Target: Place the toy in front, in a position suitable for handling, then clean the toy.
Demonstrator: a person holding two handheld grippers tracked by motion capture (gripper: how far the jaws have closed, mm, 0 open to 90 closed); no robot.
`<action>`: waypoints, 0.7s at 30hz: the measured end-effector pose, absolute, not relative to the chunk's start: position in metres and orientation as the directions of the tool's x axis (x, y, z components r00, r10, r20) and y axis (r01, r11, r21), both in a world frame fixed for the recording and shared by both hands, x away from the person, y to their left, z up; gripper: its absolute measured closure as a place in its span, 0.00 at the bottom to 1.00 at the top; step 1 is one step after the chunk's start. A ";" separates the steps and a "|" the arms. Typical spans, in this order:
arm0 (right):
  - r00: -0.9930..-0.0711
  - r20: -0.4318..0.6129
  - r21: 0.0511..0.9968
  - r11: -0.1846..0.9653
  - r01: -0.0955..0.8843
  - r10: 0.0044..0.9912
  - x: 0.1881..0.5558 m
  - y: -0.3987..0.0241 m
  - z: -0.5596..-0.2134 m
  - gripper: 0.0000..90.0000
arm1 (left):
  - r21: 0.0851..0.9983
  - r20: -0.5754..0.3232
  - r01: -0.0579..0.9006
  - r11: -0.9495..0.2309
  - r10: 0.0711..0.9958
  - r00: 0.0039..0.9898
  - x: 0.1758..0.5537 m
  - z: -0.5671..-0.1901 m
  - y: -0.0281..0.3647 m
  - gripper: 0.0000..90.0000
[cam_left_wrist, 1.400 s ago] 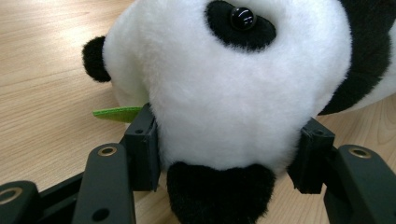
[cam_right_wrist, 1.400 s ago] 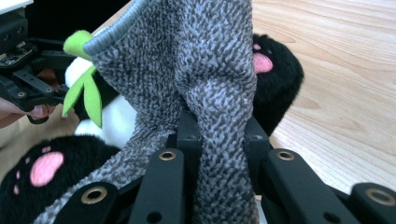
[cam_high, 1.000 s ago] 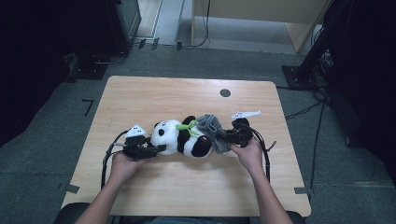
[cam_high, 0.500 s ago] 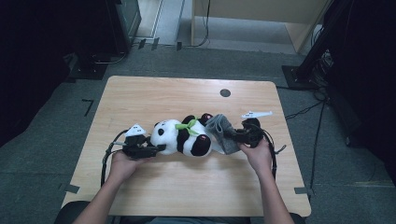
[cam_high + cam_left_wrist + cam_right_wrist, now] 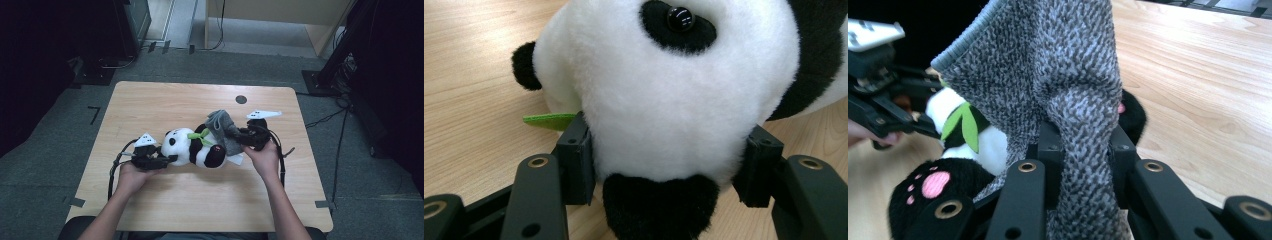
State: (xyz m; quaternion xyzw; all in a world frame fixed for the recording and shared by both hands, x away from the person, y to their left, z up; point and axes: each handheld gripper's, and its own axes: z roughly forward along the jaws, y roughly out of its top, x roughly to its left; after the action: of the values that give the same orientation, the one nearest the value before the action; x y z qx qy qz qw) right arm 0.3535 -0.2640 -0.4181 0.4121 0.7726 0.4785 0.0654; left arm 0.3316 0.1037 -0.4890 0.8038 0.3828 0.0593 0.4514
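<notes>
Left gripper (image 5: 167, 159) clamps the plush panda (image 5: 197, 148) by its round white head, one pad pressed into the fur on each side, jaws about half open around the soft bulk. That hold looks meant to pin the toy flat while the other hand works at its far end. The panda lies on its back across the middle of the table (image 5: 150, 107), head toward the person's left, black legs toward the right.

The right gripper (image 5: 240, 138) is pinched nearly closed on a fold of the grey knitted garment (image 5: 222, 127), which bunches up between its pads and rises as a loose, ribbed-edged tube over the toy's lower body. Judging by the pull on the cloth, the piece is being drawn along the legs, either on or off; I cannot tell which.

The garment (image 5: 1048, 65) is a speckled grey knit, stretchy and limp, with a tighter hem. The toy's fur is short and dense, white and black, with a glossy bead eye (image 5: 680, 18), a pink paw pad (image 5: 935, 184) and green felt leaves (image 5: 964, 127) at the neck. The table is pale wood grain with rounded corners.
</notes>
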 end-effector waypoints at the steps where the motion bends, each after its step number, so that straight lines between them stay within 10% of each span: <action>1: -0.664 0.280 0.791 0.225 0.568 0.693 0.354 -0.258 -0.419 0.85 | 0.771 -0.251 0.563 -0.299 0.669 0.699 0.331 -0.489 0.104 0.43; 21: -0.609 0.376 0.698 0.219 0.682 0.698 0.353 -0.274 -0.462 0.85 | 0.768 -0.263 0.568 -0.295 0.663 0.701 0.335 -0.489 0.103 0.44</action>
State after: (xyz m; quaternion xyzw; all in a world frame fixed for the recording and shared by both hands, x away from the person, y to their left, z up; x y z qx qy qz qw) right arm 0.3532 -0.2740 -0.4620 0.4421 0.7806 0.4417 0.0094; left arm 0.3351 0.1033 -0.4885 0.8031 0.3832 0.0527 0.4532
